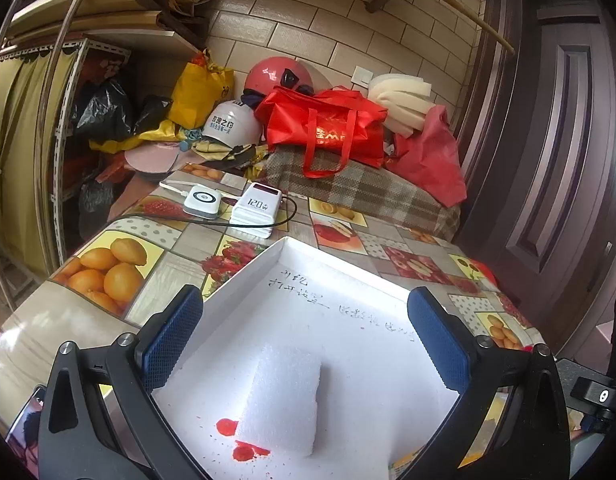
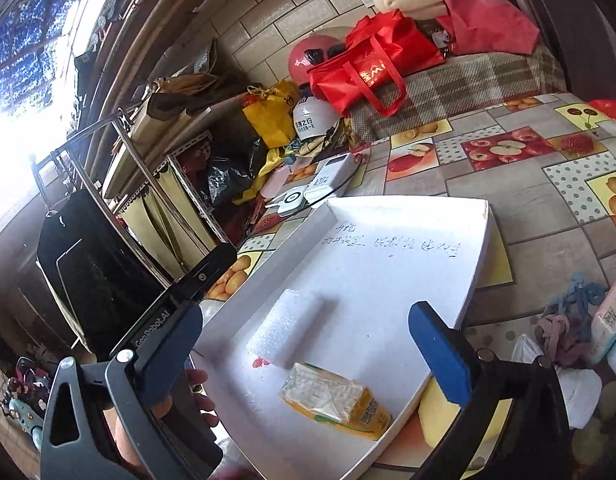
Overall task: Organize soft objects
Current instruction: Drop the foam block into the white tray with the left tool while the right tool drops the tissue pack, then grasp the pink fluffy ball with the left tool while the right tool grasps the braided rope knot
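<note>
Left wrist view. Left gripper [image 1: 306, 338] spread wide, nothing clasped; blue pads [image 1: 170, 338] standing apart over a white foam tray [image 1: 264, 264]. White foam block [image 1: 282, 396] lying flat on the tray floor between the jaws, toward 6 o'clock, clear of both pads. Red stains [image 1: 244, 446] on the tray floor at the block's lower left edge. Handwriting in pen across the tray floor at 12 o'clock of the block. Tray set on a fruit-print tablecloth [image 1: 120, 272]. White power bank [image 1: 256, 210] and a white charger [image 1: 202, 202] beyond the tray's far corner, at 11 o'clock. Red bag [image 1: 328, 130], pink helmet [image 1: 276, 74] and white helmet [image 1: 230, 122] piled further back against the tiled wall.

Right wrist view. Right gripper [image 2: 314, 346] likewise released, jaws at full spread, nothing between the pads. Same foam block [image 2: 286, 328] in the tray [image 2: 480, 248], left of centre between the jaws. Yellow tissue pack [image 2: 336, 400] lying on the tray floor at 5 o'clock of the block, near it, contact not discernible. Left gripper's black frame at 8 o'clock, a person's fingers [image 2: 198, 380] behind it. Knotted yarn or cord bundle [image 2: 564, 328] on the tablecloth [image 2: 528, 200] at 3 o'clock, outside the tray.
</note>
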`<action>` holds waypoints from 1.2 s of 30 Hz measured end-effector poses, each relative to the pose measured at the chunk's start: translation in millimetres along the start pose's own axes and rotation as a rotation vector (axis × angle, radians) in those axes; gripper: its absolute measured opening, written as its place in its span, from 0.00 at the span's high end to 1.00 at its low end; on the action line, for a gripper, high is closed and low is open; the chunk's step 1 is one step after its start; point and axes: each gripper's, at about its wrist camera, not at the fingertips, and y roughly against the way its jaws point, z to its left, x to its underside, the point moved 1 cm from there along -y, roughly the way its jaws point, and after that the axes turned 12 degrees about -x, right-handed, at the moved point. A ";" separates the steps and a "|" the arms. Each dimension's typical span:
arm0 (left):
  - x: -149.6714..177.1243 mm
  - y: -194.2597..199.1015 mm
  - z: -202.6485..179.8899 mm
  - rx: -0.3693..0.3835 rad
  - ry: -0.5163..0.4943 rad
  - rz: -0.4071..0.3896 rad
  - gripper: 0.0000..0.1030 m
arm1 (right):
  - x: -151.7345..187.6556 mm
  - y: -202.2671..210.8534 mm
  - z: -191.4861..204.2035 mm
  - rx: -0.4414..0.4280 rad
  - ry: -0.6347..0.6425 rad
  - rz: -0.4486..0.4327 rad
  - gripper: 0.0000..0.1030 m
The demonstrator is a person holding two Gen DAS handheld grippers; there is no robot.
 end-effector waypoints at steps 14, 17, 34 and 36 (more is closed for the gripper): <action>4.0 30.4 -14.7 0.149 -0.015 -0.100 0.00 | -9.9 102.8 20.7 0.018 0.155 -0.283 0.00; 10.6 44.4 -28.1 0.277 -0.046 -0.096 0.00 | -11.7 138.5 11.1 0.061 0.156 -0.369 0.00; 68.0 4.5 -108.7 0.399 -0.250 0.444 0.00 | 6.7 230.8 -63.2 0.275 -0.039 -0.525 0.00; 71.4 23.0 -120.9 0.496 -0.275 0.422 0.00 | 10.3 234.1 -68.7 0.310 -0.010 -0.507 0.00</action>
